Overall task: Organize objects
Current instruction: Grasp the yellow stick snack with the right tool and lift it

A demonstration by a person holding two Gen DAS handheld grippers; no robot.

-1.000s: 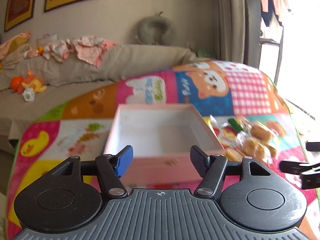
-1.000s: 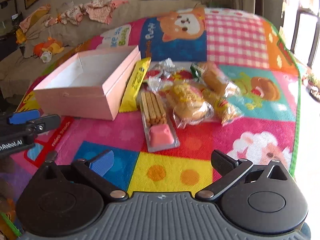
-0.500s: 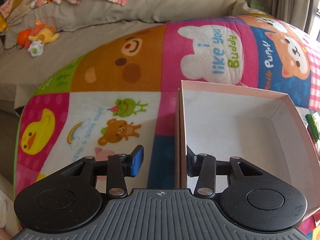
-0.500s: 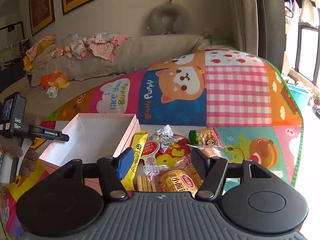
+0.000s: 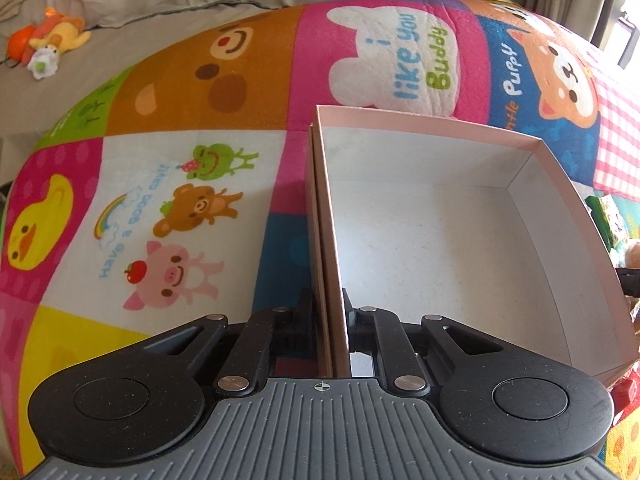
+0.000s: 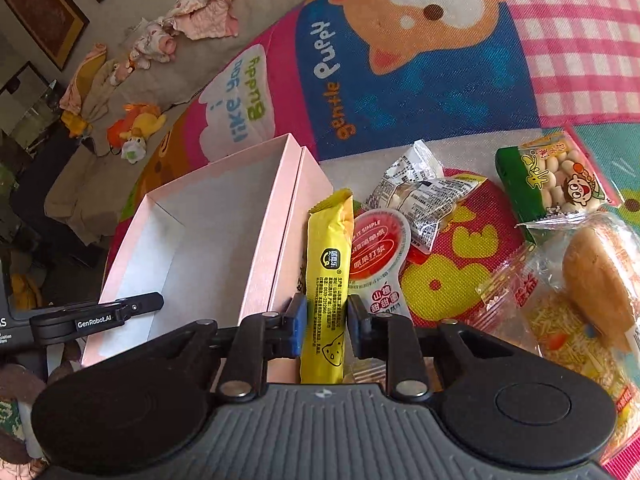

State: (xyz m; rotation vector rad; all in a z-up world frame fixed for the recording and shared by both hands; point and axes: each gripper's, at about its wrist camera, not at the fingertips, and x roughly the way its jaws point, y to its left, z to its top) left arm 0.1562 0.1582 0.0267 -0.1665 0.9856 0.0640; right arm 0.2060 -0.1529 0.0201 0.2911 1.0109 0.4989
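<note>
The pink box (image 5: 440, 240) sits open on the patchwork play mat (image 5: 168, 208), its white inside bare. The left tool (image 5: 329, 312) is clamped on the box's left wall — one finger outside, one inside. Against the box's opposite long wall lies a yellow snack bar (image 6: 325, 292), and the right tool (image 6: 326, 322) has its fingers closed in around it, the blue pad (image 6: 299, 320) near one edge; whether they press it I cannot tell. Just beyond the bar from the box rests a red-lidded jelly cup (image 6: 378, 252), then a silver packet (image 6: 420, 196), a green biscuit bag (image 6: 552, 176) and a wrapped bun (image 6: 596, 276). Behind the box — a beige sofa (image 5: 120, 8) with a stuffed toy (image 5: 48, 40).
</note>
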